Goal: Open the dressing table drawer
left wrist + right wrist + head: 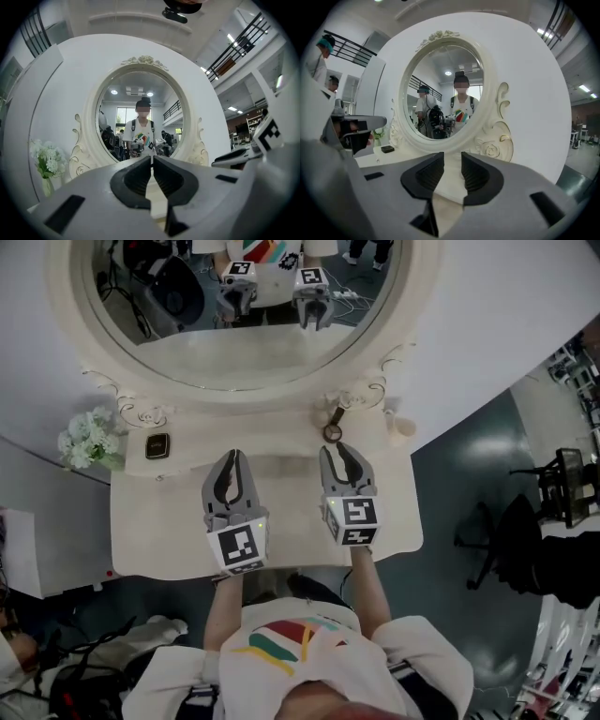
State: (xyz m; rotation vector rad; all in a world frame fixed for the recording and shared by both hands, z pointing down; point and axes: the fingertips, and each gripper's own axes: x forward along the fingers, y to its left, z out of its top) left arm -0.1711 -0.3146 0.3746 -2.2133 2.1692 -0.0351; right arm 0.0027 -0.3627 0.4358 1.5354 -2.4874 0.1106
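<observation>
The dressing table (pixel 178 521) is standing cream-white against a white wall, seen from above. Its drawer is sitting below the front edge of the top, nearest the person, and no view is showing the drawer's face.

At the far left back corner, a bunch of white flowers (pixel 86 437) is standing in a slim pale vase (pixel 47 186). The blooms are covering the vase from above. Just right of them, a small dark square case (pixel 157 445) is lying flat on the top, and its contents cannot be told.

Moving towards the middle, the left gripper (pixel 234 456) is hovering over the tabletop and pointing at the oval mirror (pixel 244 352). In its own view its jaws are lying together at the tips, with nothing caught between them (pixel 152 158).

Beside it, the right gripper (pixel 339 448) is hovering level with it, also facing the mirror. Its jaws are standing apart, with only bare tabletop showing through the gap (pixel 452 154).

Just beyond the right gripper's tips, a small round loop with a handle (pixel 333 430) is lying at the foot of the mirror frame. At the right back corner a small pale jar (pixel 401 427) is standing, and I cannot tell what it is holding.

The mirror is reflecting the person and both grippers. At the far right, a black chair (pixel 525 540) is standing on the dark floor.
</observation>
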